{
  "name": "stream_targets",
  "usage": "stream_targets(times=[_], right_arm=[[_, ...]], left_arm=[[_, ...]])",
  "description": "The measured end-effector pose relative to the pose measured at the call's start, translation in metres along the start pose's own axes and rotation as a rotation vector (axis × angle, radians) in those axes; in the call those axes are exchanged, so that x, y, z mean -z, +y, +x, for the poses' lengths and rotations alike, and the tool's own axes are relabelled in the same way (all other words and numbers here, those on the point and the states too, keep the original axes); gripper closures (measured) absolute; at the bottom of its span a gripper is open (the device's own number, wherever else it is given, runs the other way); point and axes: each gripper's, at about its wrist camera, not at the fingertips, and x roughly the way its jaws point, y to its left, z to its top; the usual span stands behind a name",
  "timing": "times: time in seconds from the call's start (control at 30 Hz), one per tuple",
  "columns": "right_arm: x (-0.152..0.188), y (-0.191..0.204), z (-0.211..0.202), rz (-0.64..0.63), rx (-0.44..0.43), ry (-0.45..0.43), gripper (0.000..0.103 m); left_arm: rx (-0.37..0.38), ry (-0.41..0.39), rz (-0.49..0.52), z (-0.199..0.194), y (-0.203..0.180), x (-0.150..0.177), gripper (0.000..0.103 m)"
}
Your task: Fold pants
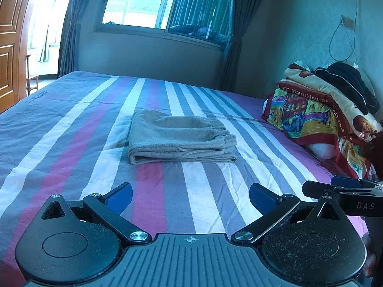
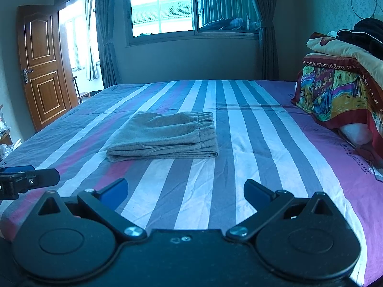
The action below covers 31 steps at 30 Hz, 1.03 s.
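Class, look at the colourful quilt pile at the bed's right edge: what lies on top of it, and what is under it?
On the colourful quilt pile lies a black garment. Under it something white, perhaps a pillow, pokes out; the rest of it is covered.

Both tongs, left [image 1: 190, 197] and right [image 2: 186, 192], are matte black with blue pads, silver screws and round hubs.

Pants [image 1: 178, 140] laid folded on bed [image 1: 71, 129], mid-mattress, waistband turned to the right. Bedding pile [image 1: 320, 110] stacked on bed's right edge, well apart from pants. Window [image 1: 143, 2] set in wall behind bed; door [image 2: 43, 69] at far left. Both grippers held at near edge, pants ahead, untouched.
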Motion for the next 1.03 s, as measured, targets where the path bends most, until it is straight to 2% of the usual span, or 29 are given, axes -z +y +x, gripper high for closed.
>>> stream_targets(times=[0.67,1.03], right_arm=[[0.0049,-0.0003,0.0023,0.002,0.003,0.010,0.001],[0.0055,-0.0008,0.0074,0.001,0.005,0.023,0.001]], left_arm=[[0.010,0.005,0.011,0.0040,-0.0044,0.0039,0.000],[0.008,-0.035,0.012,0.0022,-0.0058,0.0038,0.000]])
